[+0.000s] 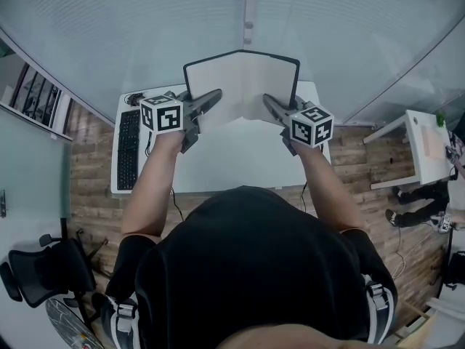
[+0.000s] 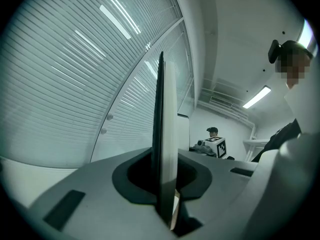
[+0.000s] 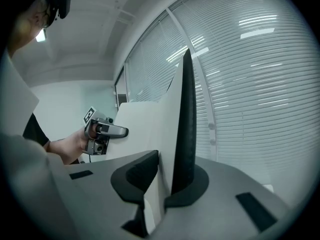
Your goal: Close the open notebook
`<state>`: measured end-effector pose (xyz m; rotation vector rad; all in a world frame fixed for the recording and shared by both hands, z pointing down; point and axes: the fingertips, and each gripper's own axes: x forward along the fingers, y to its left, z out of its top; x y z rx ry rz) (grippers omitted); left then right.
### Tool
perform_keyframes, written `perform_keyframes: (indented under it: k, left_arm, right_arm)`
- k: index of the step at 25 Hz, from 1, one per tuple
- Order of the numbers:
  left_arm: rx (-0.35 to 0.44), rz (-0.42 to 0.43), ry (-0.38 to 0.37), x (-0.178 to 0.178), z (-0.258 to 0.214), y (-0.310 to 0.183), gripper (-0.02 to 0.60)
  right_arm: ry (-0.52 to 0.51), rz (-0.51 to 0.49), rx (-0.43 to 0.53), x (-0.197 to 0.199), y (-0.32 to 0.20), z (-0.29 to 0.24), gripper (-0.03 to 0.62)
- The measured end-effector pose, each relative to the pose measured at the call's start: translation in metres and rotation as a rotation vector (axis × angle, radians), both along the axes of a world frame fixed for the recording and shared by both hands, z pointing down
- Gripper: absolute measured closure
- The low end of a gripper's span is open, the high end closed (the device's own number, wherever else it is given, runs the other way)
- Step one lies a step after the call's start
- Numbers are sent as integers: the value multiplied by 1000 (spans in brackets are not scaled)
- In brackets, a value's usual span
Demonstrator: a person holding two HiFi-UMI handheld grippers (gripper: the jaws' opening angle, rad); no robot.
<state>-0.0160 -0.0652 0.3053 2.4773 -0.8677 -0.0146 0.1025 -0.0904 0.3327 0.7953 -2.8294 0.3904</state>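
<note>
While it is gripped at both outer edges, the notebook (image 1: 241, 86) is held up open, its white pages facing the person and its black cover showing as a thin rim round the top and sides. The pictures do not show whether its lower edge rests on anything. At the notebook's left edge the left hand-held gripper (image 1: 216, 96) has its jaws nearly together and pressed on that half, the black cover against one pad and the white pages against the other. At the notebook's right edge the right hand-held gripper (image 1: 269, 102) is clamped in the same way on the other half, pages on the inner side and cover on the outer. Each is carried by a bare forearm reaching up toward the notebook from the person's dark-clothed body. Under the notebook and on the person's side of it lies a white bench (image 1: 240, 162). A black keyboard (image 1: 128, 147) lies on the bench well to the notebook's left. Behind the notebook runs a wall of pale slatted blinds (image 1: 109, 27). Far to the notebook's right stands a smaller white table (image 1: 425, 144). Far below and to the notebook's left, on the wooden floor (image 1: 91, 195), is a black office chair (image 1: 43, 271).
</note>
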Motion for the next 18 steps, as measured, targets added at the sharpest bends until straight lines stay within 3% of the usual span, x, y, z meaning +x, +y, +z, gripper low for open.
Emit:
perform_keyframes:
  k: [18]
  left_arm:
    - [-18,-45,9,25,10,-48,517]
  right_arm:
    - [6,-47,-12,23,-53,11,540]
